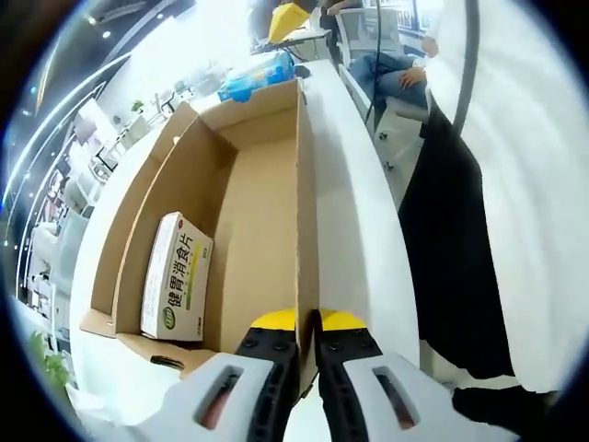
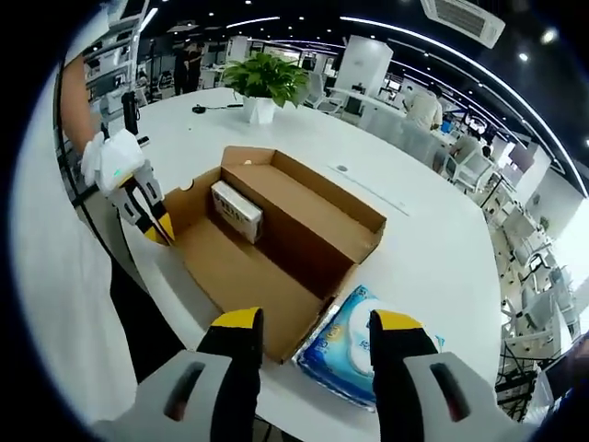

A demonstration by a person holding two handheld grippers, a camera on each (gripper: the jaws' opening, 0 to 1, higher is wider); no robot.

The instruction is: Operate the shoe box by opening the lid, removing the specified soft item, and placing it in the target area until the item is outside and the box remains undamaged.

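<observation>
The brown cardboard shoe box (image 1: 262, 212) lies open on the white table. My left gripper (image 1: 307, 322) is shut on the top edge of its right-hand wall. Inside, by the left wall, lies a small white carton with green print (image 1: 175, 276). In the right gripper view the open shoe box (image 2: 294, 235) sits mid-table with the white carton (image 2: 236, 210) in it. The left gripper (image 2: 155, 221) clamps its left edge. A soft blue pack (image 2: 354, 354) rests on the table outside the box's near corner. My right gripper (image 2: 315, 322) hovers open just above that pack.
The white table (image 2: 414, 249) stretches past the box, with a potted plant (image 2: 265, 81) at its far end. A person in black trousers (image 1: 451, 249) stands close at the table's edge. People sit at desks behind.
</observation>
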